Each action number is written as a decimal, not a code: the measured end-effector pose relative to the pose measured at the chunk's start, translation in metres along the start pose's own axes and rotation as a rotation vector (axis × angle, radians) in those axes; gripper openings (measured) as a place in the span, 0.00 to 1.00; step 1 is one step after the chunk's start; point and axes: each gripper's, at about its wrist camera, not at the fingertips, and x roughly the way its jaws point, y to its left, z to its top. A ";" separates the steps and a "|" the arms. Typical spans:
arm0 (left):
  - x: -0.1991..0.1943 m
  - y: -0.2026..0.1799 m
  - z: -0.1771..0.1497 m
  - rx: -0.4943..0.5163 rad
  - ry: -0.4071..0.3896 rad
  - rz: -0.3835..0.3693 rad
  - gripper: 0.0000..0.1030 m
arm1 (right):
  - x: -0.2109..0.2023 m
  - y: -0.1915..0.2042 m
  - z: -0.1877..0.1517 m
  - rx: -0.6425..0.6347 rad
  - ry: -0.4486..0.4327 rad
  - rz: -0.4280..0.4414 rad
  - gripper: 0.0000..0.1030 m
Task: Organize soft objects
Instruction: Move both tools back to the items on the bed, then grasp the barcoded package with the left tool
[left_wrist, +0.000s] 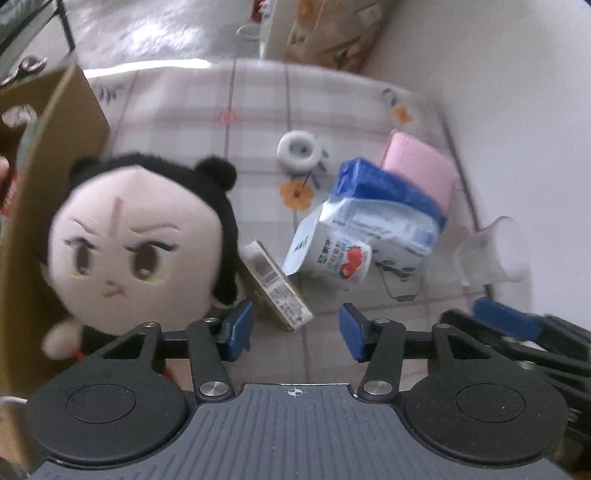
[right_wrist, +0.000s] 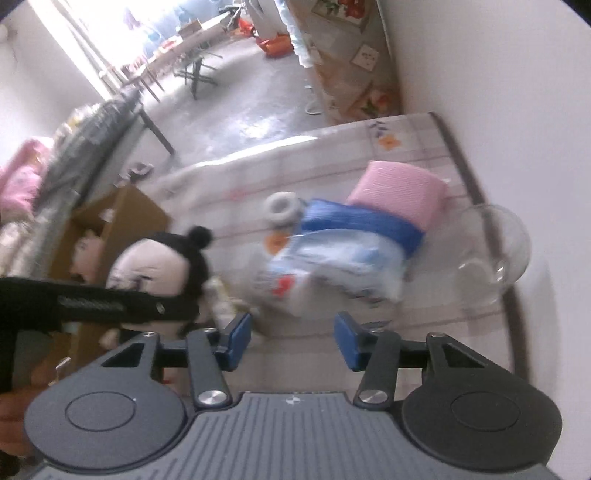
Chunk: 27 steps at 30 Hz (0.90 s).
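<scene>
Both grippers over the table (left_wrist: 177, 110), checked cloth with flower prints, both angled steeply down. Left gripper (left_wrist: 295, 328): jaws parted, nothing between the blue pads, only bare cloth in the gap. Right gripper (right_wrist: 293, 339): same, jaws apart and empty, cloth showing through. Plush doll (left_wrist: 136, 236), black hair with two buns, pale face, stands at the left side of the table, right against the flap of an open cardboard box (left_wrist: 55, 155); its body sits just behind the left gripper's left finger, contact unclear. From the right wrist view the doll (right_wrist: 155, 269) is partly hidden by the left gripper's black body crossing in front. Flat printed carton (left_wrist: 275, 284) lies tilted just beside the doll's hair. Middle of the table: a blue-and-white soft pack (left_wrist: 384, 210) lying on its side, with a white cup with a red print (left_wrist: 332, 260) lying against its front, foil lid peeled up. Pink ribbed item (left_wrist: 421, 166) is behind the pack, touching it. White ring-shaped thing (left_wrist: 298, 150) sits further back, apart from the rest. Clear glass jug (left_wrist: 495, 251) on its side near the wall edge. Right view is motion-blurred, so small detail is unreadable.
</scene>
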 end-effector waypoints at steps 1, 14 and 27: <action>0.006 -0.003 0.001 -0.007 0.010 0.016 0.49 | 0.003 -0.005 0.002 -0.004 0.000 -0.002 0.51; 0.047 -0.012 0.012 -0.056 0.030 0.180 0.28 | 0.009 -0.029 0.023 -0.048 0.010 0.020 0.51; -0.037 0.007 0.004 -0.124 -0.118 0.077 0.23 | 0.060 0.018 0.102 -0.194 -0.033 0.126 0.52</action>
